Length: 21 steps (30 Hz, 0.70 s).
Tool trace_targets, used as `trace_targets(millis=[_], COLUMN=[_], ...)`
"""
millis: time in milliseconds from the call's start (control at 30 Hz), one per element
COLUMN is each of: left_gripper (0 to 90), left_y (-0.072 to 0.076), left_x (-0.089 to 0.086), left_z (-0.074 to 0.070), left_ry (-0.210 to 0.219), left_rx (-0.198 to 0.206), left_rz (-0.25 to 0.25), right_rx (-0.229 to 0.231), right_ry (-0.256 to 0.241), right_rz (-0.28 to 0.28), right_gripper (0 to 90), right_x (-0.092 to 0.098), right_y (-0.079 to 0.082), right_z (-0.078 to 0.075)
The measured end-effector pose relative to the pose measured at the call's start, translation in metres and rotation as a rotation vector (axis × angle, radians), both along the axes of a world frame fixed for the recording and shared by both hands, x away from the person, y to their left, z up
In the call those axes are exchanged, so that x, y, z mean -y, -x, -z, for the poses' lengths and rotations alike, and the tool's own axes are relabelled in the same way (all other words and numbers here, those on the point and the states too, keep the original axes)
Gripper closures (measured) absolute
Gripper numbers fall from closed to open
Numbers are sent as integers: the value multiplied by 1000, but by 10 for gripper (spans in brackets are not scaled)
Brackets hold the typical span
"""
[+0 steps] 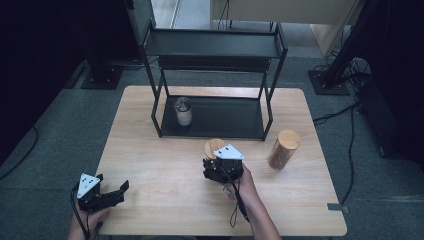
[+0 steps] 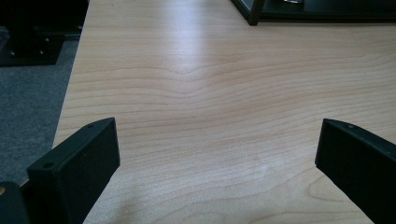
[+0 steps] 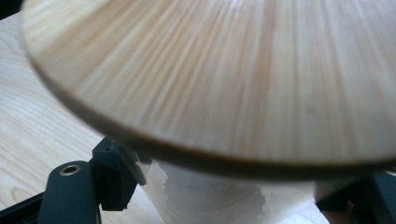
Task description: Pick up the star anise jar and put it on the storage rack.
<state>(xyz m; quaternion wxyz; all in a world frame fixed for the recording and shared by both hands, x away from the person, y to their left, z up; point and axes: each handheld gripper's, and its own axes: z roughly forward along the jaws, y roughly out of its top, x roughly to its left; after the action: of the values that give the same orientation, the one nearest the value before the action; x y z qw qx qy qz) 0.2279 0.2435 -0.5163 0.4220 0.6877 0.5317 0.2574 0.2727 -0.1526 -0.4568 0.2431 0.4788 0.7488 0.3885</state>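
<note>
Wood lid (image 3: pixel 233 79) hides most of jar in right gripper (image 1: pixel 218 159); contents unclear.

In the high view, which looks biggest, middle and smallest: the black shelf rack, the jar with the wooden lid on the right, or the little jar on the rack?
1. Black shelf rack
2. Jar with the wooden lid
3. Little jar, though it sits farther from the camera.

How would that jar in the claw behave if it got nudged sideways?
The jar is probably rigid and smooth-walled, so it might slip in the right claw. Its wide wooden lid overhangs the body, so it may tip easily. On its side, it would likely roll.
</note>
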Motion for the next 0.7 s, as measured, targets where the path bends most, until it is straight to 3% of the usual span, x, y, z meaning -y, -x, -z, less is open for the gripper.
trace_targets(millis=[700], left_gripper=[0], left_y=[0], left_x=[0], left_z=[0], left_ry=[-1], left_rx=[1], left_rz=[1], right_rx=[-22], right_ry=[-2], right_rz=[36], right_gripper=[250], right_x=[-9], right_y=[-37], right_z=[1])
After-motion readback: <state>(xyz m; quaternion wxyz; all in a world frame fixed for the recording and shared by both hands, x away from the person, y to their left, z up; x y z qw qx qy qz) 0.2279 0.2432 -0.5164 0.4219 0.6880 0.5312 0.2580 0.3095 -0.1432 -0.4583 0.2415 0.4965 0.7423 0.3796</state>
